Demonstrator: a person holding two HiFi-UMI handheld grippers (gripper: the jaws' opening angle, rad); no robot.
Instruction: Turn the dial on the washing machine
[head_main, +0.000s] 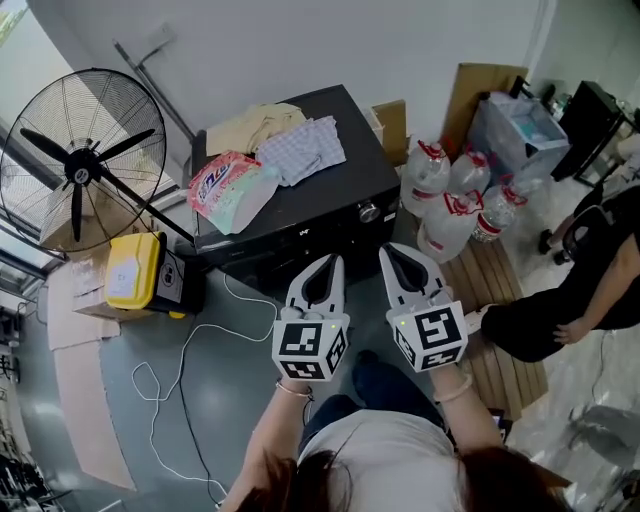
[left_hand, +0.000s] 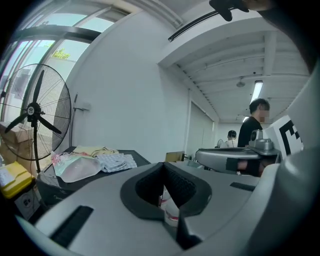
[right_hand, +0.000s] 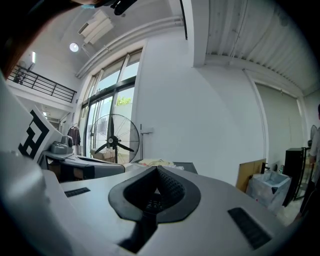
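The black washing machine (head_main: 330, 170) stands ahead of me, against the white wall. Its small silver dial (head_main: 368, 211) sits on the front panel near the right corner. My left gripper (head_main: 328, 264) hovers in front of the machine's lower front, shut and empty. My right gripper (head_main: 393, 252) is beside it, just below and right of the dial, also shut with nothing in it. Neither touches the machine. In the left gripper view the shut jaws (left_hand: 163, 167) point past the machine's top (left_hand: 137, 158). In the right gripper view the jaws (right_hand: 156, 170) also meet.
A pink and green detergent bag (head_main: 232, 190) and folded cloths (head_main: 300, 148) lie on the machine. A large fan (head_main: 82, 160) and a yellow box (head_main: 134, 270) stand left, with a white cable (head_main: 180, 370) on the floor. Water bottles (head_main: 455, 200) and a seated person (head_main: 580, 290) are right.
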